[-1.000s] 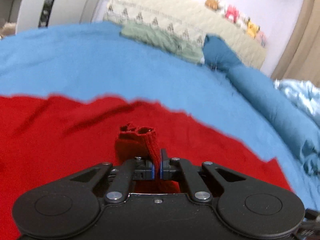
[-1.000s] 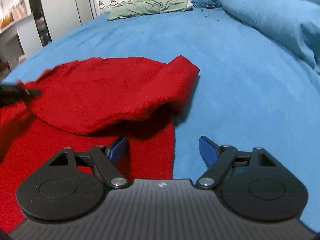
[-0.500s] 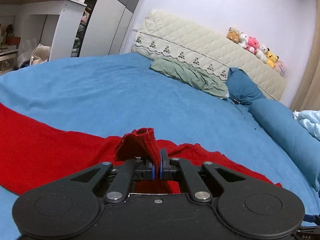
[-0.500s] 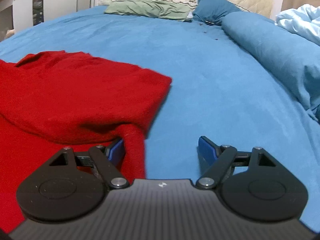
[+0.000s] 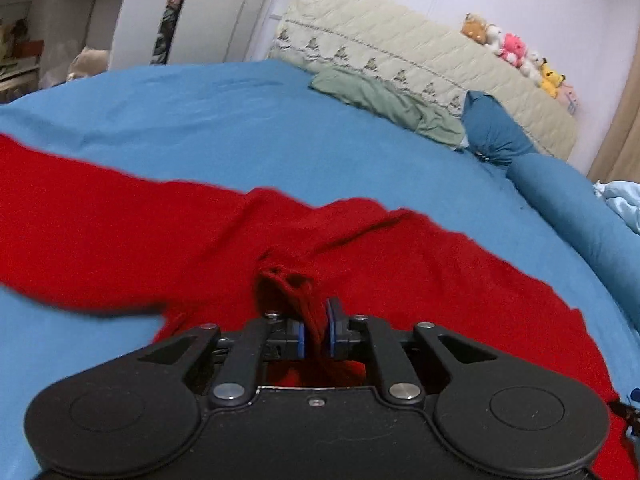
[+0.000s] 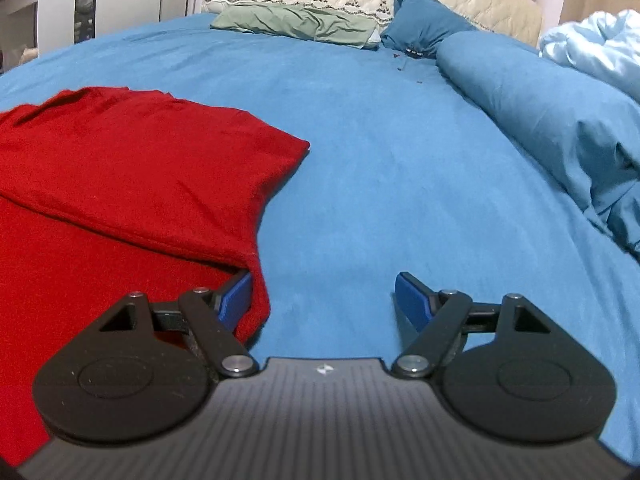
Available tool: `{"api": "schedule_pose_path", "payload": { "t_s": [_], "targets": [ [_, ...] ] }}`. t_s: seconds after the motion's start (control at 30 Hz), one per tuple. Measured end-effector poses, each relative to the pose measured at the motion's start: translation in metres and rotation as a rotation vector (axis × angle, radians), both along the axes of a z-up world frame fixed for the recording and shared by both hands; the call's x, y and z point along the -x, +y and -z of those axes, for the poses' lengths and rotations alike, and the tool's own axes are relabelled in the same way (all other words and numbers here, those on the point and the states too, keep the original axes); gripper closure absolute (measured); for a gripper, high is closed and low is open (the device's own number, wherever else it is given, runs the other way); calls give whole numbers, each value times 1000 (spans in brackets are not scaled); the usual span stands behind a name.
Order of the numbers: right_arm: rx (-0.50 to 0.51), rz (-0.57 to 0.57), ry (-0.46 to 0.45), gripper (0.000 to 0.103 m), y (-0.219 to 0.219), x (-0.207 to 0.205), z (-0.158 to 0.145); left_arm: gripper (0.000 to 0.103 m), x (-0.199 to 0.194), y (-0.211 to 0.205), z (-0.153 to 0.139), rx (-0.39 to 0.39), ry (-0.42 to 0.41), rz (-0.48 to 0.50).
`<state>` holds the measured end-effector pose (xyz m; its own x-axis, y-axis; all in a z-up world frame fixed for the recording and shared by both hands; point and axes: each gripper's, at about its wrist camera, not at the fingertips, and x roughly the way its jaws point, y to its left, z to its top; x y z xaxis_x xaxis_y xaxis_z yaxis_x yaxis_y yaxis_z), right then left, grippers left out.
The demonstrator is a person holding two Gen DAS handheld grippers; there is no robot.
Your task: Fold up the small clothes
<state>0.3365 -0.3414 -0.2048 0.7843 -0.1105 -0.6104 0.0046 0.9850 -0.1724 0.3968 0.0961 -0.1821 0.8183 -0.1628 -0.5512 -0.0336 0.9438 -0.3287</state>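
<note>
Since 0.5 s ago, left gripper (image 5: 316, 330) has swung lower, more sweater (image 5: 120, 232) in view | left: clenched on a bunched cuff of sweater | right gripper (image 6: 323, 300): released, left finger (image 6: 236, 296) tucked under folded sweater edge, right finger over sheet (image 6: 380, 140) | sweater: lying on sheet, upper layer folded over

Blue bed (image 6: 380, 128), quilted cream headboard (image 5: 420, 68), white wardrobe (image 5: 216, 12).
</note>
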Motion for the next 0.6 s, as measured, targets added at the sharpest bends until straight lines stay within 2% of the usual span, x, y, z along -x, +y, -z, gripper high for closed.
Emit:
{"api": "schedule_pose_path", "payload": {
  "t_s": [0.07, 0.13, 0.2, 0.3, 0.4, 0.47, 0.53, 0.57, 0.6],
  "targets": [
    [-3, -6, -1, 11, -1, 5, -6, 76, 13, 6, -4, -22, 10, -25],
    [-33, -38, -34, 10, 5, 11, -18, 59, 22, 12, -11, -41, -10, -34],
    [-108, -88, -84, 8, 11, 12, -31, 54, 23, 14, -19, -53, -33, -40],
    [-272, -128, -94, 8, 25, -11, -40, 54, 13, 7, -30, -85, -63, -23],
    [-382, -143, -87, 8, 41, -38, -34, 54, -6, -12, -30, -81, -54, 63],
    [-400, -126, -59, 8, 49, -54, -23, 53, -20, -23, -21, -86, -19, 125],
    [-408, -72, 3, 8, 49, -66, -6, 48, -34, -29, -4, -91, 61, 149],
    [-416, -50, 16, 9, 46, -67, 1, 48, -37, -29, 2, -99, 75, 150],
    [-422, -52, -5, 9, 43, -63, 2, 47, -35, -28, 4, -105, 55, 151]
  ]
}}
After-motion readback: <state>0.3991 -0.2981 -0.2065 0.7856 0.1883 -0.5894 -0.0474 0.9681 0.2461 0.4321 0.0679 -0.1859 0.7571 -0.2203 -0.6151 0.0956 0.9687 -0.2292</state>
